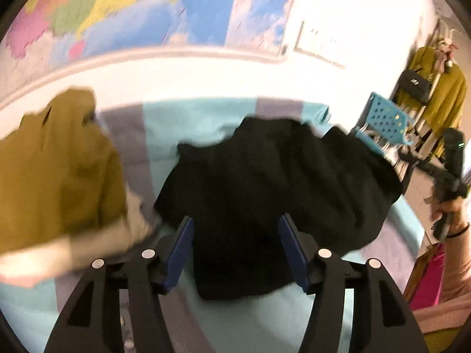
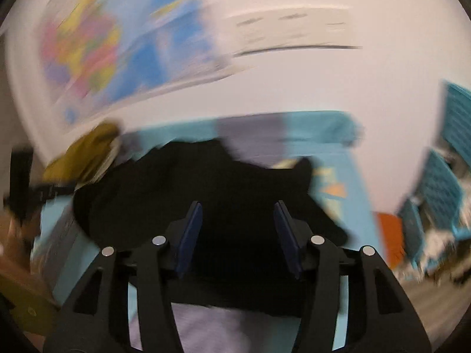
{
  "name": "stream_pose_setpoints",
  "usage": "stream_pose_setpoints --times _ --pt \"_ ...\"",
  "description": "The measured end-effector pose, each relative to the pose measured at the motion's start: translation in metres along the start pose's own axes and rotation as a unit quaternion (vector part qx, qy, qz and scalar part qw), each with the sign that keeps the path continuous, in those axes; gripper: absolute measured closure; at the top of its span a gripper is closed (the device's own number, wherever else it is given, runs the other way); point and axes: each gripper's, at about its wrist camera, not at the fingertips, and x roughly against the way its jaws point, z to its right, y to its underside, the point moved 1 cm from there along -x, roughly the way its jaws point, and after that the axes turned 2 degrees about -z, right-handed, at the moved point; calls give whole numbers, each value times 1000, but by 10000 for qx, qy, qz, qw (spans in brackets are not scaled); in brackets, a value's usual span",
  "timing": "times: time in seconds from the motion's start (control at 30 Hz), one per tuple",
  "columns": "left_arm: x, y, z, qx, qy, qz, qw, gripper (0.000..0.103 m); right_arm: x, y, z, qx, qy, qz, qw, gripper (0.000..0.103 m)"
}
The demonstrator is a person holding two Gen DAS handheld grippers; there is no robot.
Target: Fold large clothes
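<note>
Blue-padded jaws of the left gripper [image 1: 235, 253] stand apart with nothing pinched between them, poised above a black garment [image 1: 279, 182] that lies rumpled on a bed covered in a teal and lilac striped sheet [image 1: 188, 123]. Likewise the right gripper [image 2: 238, 236] has its jaws parted and empty over the same black garment [image 2: 206, 194]. Left of it lies a mustard-yellow garment [image 1: 59, 170]. At the right edge, a hand [image 1: 450, 214] holds the other gripper's handle. Beyond the bed, a teal perforated basket [image 1: 385, 117] stands near hanging clothes, and a colourful map [image 1: 132, 8] covers the white wall. Both views are blurred.
</note>
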Motion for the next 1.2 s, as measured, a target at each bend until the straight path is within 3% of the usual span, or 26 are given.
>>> stream_pose_setpoints --times 0.1,0.13,0.23,0.3,0.4,0.47,0.53,0.57,0.67,0.8,0.9,0.93,1.03,1.2 --pt "-3 -6 9 -76 -148 125 9998 42 -52 -7 -20 160 -45 -498 9986 58" --pt "-7 -7 15 -188 -111 103 9997 41 -63 -9 -22 140 -58 -585 9982 72" --pt "-26 -6 33 -497 -48 -114 9987 32 -89 -17 -31 339 41 -732 9967 94" --pt "-46 -6 41 -624 -106 -402 9972 32 -91 -27 -35 419 77 -597 9973 99" --pt "-73 -10 43 -511 -126 -705 9961 34 -64 -55 -35 243 -85 265 9993 99" --pt "-89 -16 39 -398 -290 -826 9954 54 -59 -65 -38 289 -56 564 9980 99" --pt "-101 -18 33 -249 -364 -932 9947 73 -83 -63 -38 435 59 149 9989 99" --pt "-106 -19 29 -161 -381 -955 9946 85 -105 -56 -32 377 199 -317 9986 98" --pt "-105 -20 18 103 -370 -896 9952 94 -134 -33 -23 412 404 -970 9936 91" --pt "-98 -22 12 243 -414 -779 9958 96 -127 -27 -22 368 370 -871 9948 87" --pt "-90 -22 18 91 -627 -613 9961 95 -113 -30 -21 265 354 -713 9965 71" --pt "-89 -24 20 47 -663 -563 9962 91 -106 -31 -21 217 317 -638 9972 64" --pt "-81 -24 29 -120 -779 -450 9959 71 -89 -31 -21 58 164 -448 9988 57" --pt "-79 -22 40 -296 -884 -362 9950 63 -72 -27 -23 -68 32 -316 9995 48"
